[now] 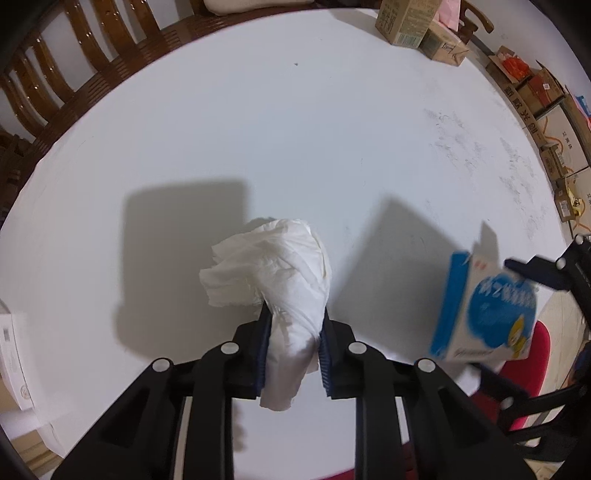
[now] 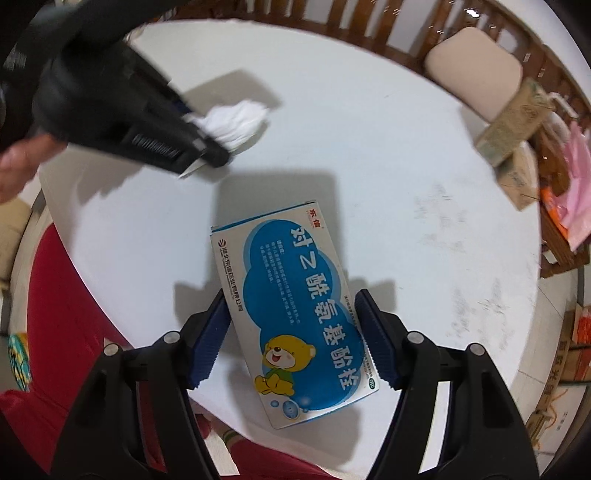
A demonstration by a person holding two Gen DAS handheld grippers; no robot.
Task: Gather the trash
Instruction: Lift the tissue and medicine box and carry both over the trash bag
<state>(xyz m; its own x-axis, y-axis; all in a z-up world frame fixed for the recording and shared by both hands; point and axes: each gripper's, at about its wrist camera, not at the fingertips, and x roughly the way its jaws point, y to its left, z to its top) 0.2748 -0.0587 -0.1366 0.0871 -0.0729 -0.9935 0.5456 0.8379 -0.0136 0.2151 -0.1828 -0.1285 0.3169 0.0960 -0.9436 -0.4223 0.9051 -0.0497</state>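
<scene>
Left wrist view: left tool [image 1: 291, 347] clamped on a crumpled white tissue [image 1: 273, 273], which bulges forward past the fingertips above the white round worktop [image 1: 295, 129].
Right wrist view: right tool [image 2: 291, 339] closed onto a blue-and-white medicine box [image 2: 295, 306], one pad on each long edge; the box looks lifted, since it casts a separate shadow on the worktop.
Box long axis: runs along the fingers, slightly slanted, bear print at the near end, an open flap at the far end.
Relation of the two: box [image 1: 484, 310] hangs to the right of the tissue, well apart; from the right wrist, the left tool [image 2: 207, 147] and tissue [image 2: 236, 122] sit ahead and to the left.
Trash location: both pieces are held in the tools, none seen loose on the worktop.
Containers: no bin or bag for the trash is visible; cardboard cartons [image 1: 413, 26] stand at the far edge, contents not visible.
Judgement: the coming move needs a drop point, which lies outside both views; neither hand is clearly nearer.
</scene>
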